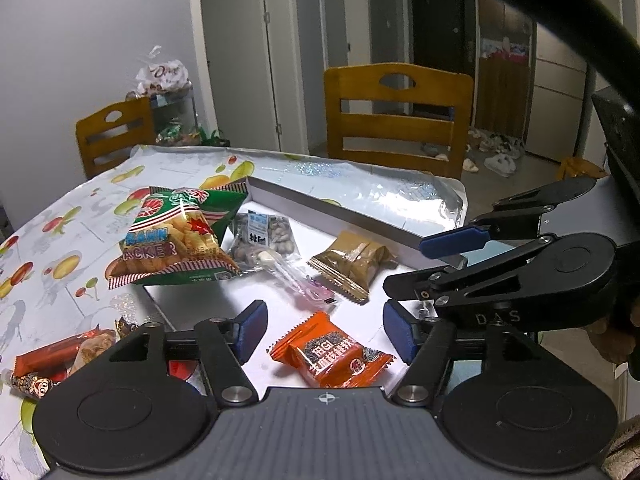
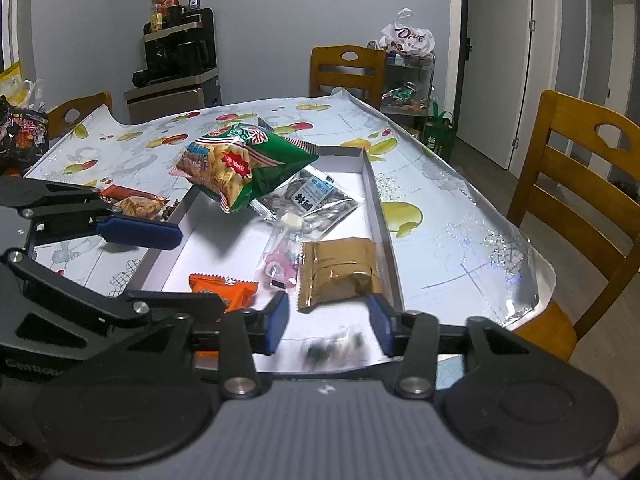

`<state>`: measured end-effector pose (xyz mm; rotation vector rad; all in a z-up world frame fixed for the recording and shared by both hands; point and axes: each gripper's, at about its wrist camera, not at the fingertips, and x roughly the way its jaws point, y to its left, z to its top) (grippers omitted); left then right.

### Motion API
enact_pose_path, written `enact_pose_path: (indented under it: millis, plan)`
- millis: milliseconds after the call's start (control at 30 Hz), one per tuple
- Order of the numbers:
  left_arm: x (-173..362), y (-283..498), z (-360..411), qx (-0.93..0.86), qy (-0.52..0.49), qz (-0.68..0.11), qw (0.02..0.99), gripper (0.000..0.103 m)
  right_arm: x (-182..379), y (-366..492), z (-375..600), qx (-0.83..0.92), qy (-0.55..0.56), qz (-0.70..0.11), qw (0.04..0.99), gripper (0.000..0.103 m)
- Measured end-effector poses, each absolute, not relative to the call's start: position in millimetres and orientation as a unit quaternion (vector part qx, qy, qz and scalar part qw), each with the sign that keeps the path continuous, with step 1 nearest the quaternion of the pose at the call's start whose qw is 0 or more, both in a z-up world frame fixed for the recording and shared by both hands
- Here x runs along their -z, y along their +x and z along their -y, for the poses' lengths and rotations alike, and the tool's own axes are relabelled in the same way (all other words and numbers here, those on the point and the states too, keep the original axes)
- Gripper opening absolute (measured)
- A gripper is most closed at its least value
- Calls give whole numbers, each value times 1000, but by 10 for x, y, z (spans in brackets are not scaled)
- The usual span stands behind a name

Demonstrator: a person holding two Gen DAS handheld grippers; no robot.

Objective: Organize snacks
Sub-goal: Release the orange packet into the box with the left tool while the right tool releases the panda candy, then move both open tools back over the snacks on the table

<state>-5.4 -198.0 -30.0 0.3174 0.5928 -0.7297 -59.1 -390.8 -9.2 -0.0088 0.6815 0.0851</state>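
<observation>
We see a shallow white tray [image 1: 352, 216] [image 2: 374, 184] lying on a table covered with a fruit-print cloth [image 1: 80, 216] [image 2: 460, 240]. Both grippers hover low at the near edge of the tray, empty. The left gripper [image 1: 324, 332] fills the bottom of its own view with its blue-padded fingers spread apart, and the orange snack packet [image 1: 334, 356] [image 2: 224, 290] lies on the tray floor between them. The right gripper [image 2: 328, 322] has its fingers parted as well, with nothing between the pads; in the left view it enters from the right of the frame [image 1: 412, 276].

Inside the tray, the green prawn cracker bag [image 1: 180, 236] [image 2: 244, 164] sits at centre left, propped over the tray's left wall. Just right of it lies a clear pack of seeds [image 1: 264, 240] [image 2: 312, 200], then a pink-tinted clear wrapper [image 1: 304, 284] [image 2: 280, 256], and a brown-gold packet [image 1: 352, 264] [image 2: 340, 272] against the right wall. At lower left of the left view, a few red-wrapped snacks [image 1: 52, 356] [image 2: 128, 196] rest on the cloth outside the tray. Wooden chairs [image 1: 396, 120] [image 2: 580, 184] stand beyond the table.
</observation>
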Motion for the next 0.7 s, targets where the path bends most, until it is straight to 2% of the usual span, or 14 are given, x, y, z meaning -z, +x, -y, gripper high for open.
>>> enact_pose_path:
  millis: [100,233,500,700]
  plan:
    - [291,-57,1939,349,148,-283,881,68,71,-596,3888,-41,-4,-331,943,56]
    - [278,-57,1874,345,140,-279,885,77,41,-594,3868,-38,-3,-328,944,62]
    - [253,-37,1663,325,125,-274,896,92,-17,-566,3753,-45,-3,-327,944,66]
    - [179,-7,1449,314,110,-262,906,102,-98,-552,3625,-51,-11,-319,946,74]
